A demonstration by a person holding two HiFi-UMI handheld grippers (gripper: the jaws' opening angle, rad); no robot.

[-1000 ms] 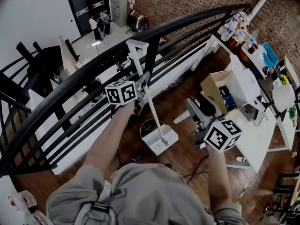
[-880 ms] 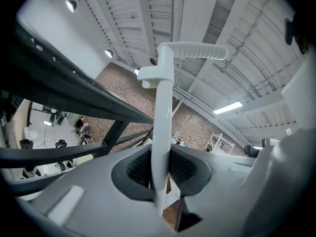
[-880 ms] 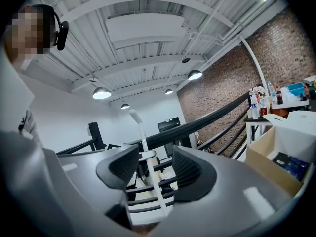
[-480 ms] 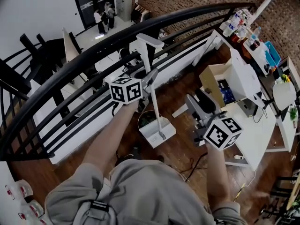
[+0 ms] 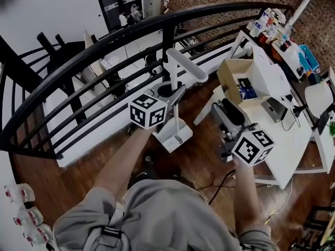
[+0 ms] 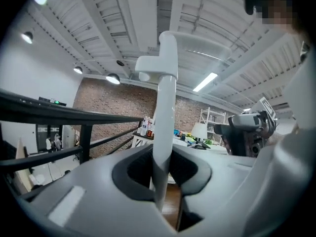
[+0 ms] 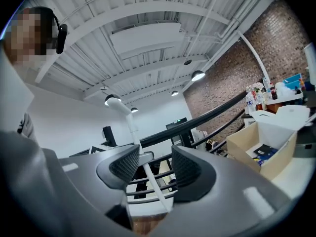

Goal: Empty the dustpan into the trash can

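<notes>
My left gripper (image 5: 175, 99) is shut on the long white handle (image 5: 184, 66) of the dustpan, whose white pan (image 5: 175, 136) hangs below it over the wooden floor. In the left gripper view the handle (image 6: 165, 107) runs upright between the pads of the left gripper (image 6: 160, 169); these jaws have eased open slightly, with the handle still between them. To the right, my right gripper (image 5: 220, 113) is open and holds nothing; its jaws have just closed a little. In the right gripper view, the dustpan handle (image 7: 132, 132) shows beyond the right gripper (image 7: 155, 164). I cannot make out a trash can.
A curved black railing (image 5: 104, 41) runs ahead, with a lower floor and people beyond it. An open cardboard box (image 5: 235, 77) and a white desk (image 5: 293, 135) stand at the right. A table of bottles (image 5: 267, 25) is far right. Cables (image 5: 220, 179) lie on the floor.
My left gripper has carried the dustpan to the right and a little up, and its handle has rolled. The right gripper has shifted too. A dark round bin beside the pan is now hidden.
</notes>
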